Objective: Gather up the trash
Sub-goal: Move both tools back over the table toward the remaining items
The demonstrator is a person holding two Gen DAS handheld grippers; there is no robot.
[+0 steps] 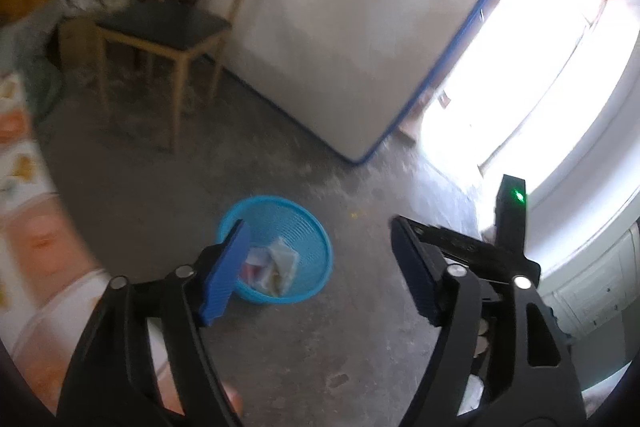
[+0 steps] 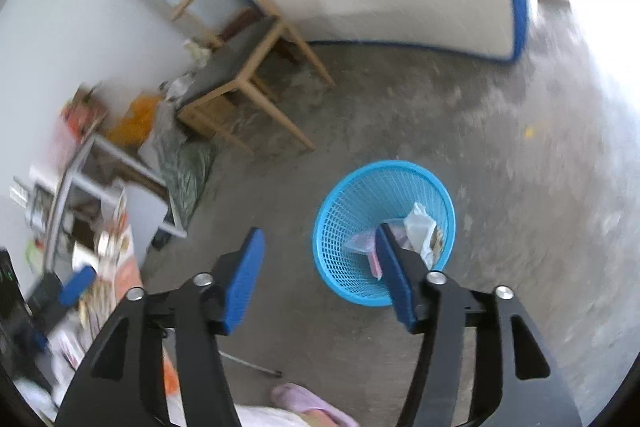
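A round blue mesh basket (image 1: 310, 227) stands on the grey concrete floor and holds crumpled wrappers and plastic trash (image 1: 276, 261). It also shows in the right wrist view (image 2: 348, 211) with the trash (image 2: 420, 227) inside. My left gripper (image 1: 320, 267) is open and empty, above and in front of the basket. My right gripper (image 2: 320, 279) is open and empty, above the floor with its right finger over the basket. The right gripper's black body with a green light (image 1: 510, 219) shows at the right of the left wrist view.
A wooden chair (image 1: 168, 27) with a dark seat stands beside a large white panel with a blue edge (image 1: 360, 27). Bags and clutter (image 2: 132, 123) lie by the wall. A table edge with a patterned cloth (image 1: 24, 227) is at the left. A bright doorway (image 1: 540, 67) is at the right.
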